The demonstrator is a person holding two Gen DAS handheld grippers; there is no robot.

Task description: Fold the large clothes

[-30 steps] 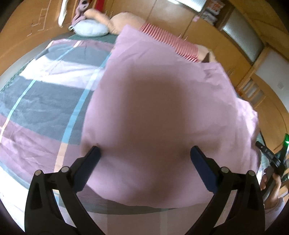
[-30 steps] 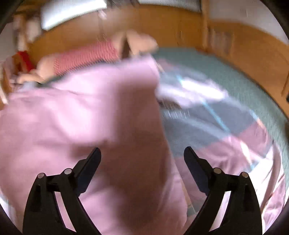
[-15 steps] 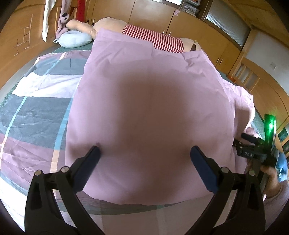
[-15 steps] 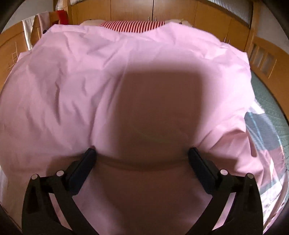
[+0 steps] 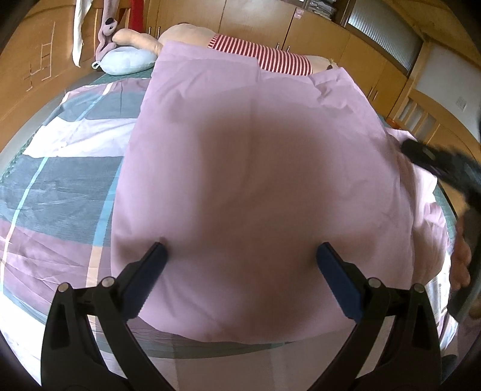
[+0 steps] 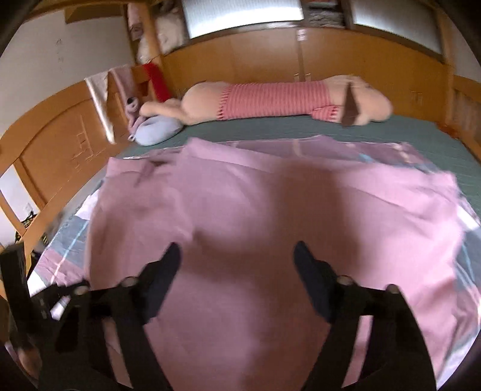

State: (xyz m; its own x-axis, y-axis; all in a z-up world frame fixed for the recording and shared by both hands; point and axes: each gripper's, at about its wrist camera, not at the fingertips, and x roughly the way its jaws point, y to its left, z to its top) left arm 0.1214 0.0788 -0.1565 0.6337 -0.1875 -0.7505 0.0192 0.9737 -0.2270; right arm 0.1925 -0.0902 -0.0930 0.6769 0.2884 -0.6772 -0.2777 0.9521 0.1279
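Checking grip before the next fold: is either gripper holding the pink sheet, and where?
Nothing is held. The left gripper stands open over the pink sheet; the right gripper, jaws closing, pinches no cloth.

Soft daylight is admitted through the frosted panels (image 6: 242, 18) high on the far wall. A broad dark shadow is cast on the pink cloth (image 5: 255, 180) in both views. The right wrist picture is smeared by motion; edges are bent by fisheye distortion.
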